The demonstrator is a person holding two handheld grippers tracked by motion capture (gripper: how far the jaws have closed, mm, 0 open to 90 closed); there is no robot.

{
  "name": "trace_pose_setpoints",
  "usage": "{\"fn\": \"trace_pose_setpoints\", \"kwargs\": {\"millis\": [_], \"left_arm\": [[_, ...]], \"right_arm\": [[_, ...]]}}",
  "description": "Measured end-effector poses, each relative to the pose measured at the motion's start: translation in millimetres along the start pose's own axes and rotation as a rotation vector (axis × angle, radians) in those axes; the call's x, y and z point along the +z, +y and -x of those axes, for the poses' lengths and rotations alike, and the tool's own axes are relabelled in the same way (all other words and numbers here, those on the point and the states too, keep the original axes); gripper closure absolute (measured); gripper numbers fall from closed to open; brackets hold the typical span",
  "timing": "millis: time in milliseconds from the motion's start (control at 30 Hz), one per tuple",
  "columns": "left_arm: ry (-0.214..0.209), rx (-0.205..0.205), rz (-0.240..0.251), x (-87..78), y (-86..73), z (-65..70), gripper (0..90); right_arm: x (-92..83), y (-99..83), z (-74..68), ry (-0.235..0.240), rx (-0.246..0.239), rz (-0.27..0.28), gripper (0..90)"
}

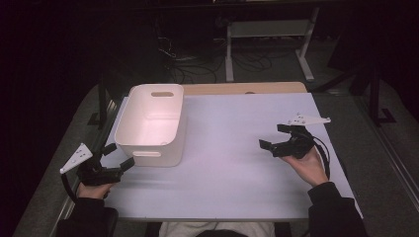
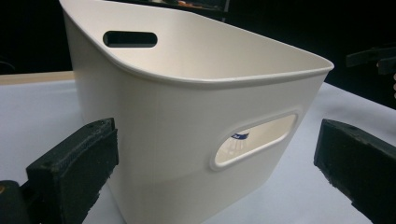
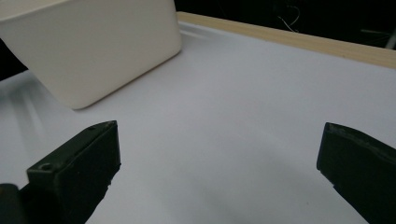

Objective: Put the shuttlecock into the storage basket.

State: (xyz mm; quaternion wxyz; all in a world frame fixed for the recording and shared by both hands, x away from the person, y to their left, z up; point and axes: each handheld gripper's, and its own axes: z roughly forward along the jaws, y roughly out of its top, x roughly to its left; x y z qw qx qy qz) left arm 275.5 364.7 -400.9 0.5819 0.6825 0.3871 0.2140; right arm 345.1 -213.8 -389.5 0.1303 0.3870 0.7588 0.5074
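At the left edge of the table, the person's left gripper sits low, held by a hand at the near left corner, its jaws spread wide with nothing between them. It points at the near left corner of the white bin, close to that corner but not touching. In the left gripper view the bin fills the space ahead of the two black jaws, its oval handle slot facing the camera, and a small white and blue thing shows through the slot, too small to make out.

The bin stands upright on the white tabletop, toward the far left, its far wall with a second handle slot lying near the wooden strip along the far edge.

Well to the right of the bin, the right gripper hovers over bare tabletop, jaws wide apart and holding nothing, pointing back toward the bin. In the right gripper view the bin sits off at upper left, well clear of the jaws
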Motion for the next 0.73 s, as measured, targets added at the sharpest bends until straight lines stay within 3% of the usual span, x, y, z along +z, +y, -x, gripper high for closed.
{"fn": "trace_pose_setpoints", "kwargs": {"millis": [367,733], "left_arm": [[0.001,-0.002,-0.003,0.1,-0.1,-0.1,0.0],[0.003,-0.003,-0.001,0.2,0.0,-0.3,0.0]], "right_arm": [[-18.2,-23.3,10.2,-0.054,0.016,0.040,0.0],[-35.8,-44.6,17.5,-0.084,0.028,0.040,0.0]]}}
